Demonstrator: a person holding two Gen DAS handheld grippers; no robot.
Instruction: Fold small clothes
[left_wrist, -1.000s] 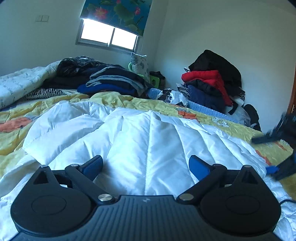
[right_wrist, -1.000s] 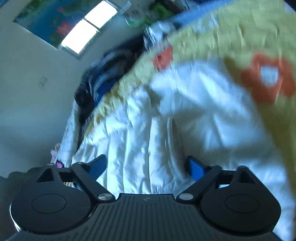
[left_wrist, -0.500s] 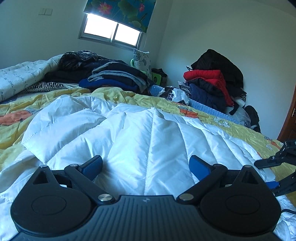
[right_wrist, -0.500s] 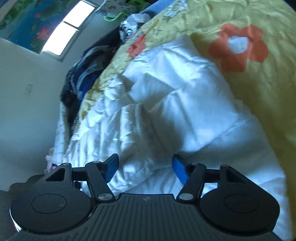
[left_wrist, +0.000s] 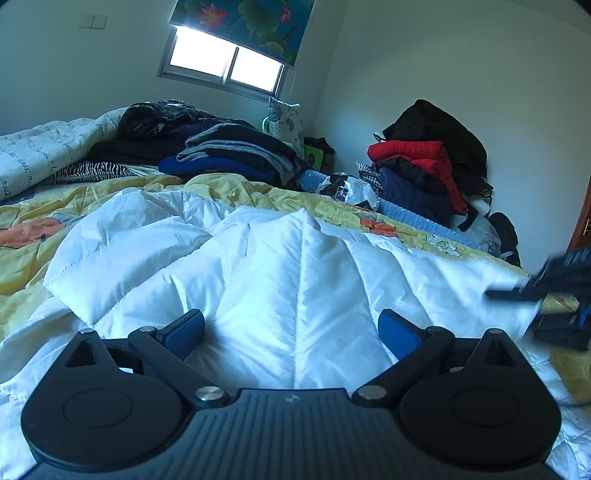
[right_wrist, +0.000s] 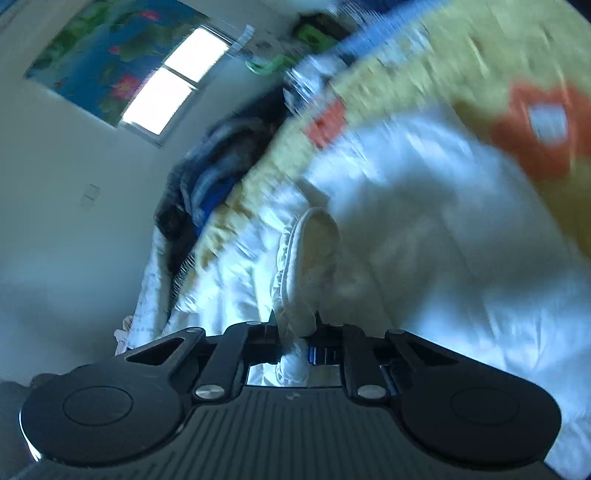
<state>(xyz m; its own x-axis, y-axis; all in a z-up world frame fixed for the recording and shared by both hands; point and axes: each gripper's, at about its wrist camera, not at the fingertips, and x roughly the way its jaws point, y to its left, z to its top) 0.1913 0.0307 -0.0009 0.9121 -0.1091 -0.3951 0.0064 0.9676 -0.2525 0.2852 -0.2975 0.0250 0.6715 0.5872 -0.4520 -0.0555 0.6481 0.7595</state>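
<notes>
Left wrist view: left gripper (left_wrist: 291, 334), jaws spread wide over a white quilted jacket (left_wrist: 288, 280) lying on a yellow floral bedspread (left_wrist: 236, 188). Right gripper (right_wrist: 295, 341): jaws have just closed, pinching the jacket's hem (frame blurred). Clothes piles (left_wrist: 221, 151) beyond, well apart.

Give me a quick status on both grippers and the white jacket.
Right gripper just closed, pinching white jacket edge. Left gripper open over it. Nothing blocking.

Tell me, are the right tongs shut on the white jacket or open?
Shut on it: the right tongs have just closed, pinching a ruffled edge of the white jacket between them.
</notes>
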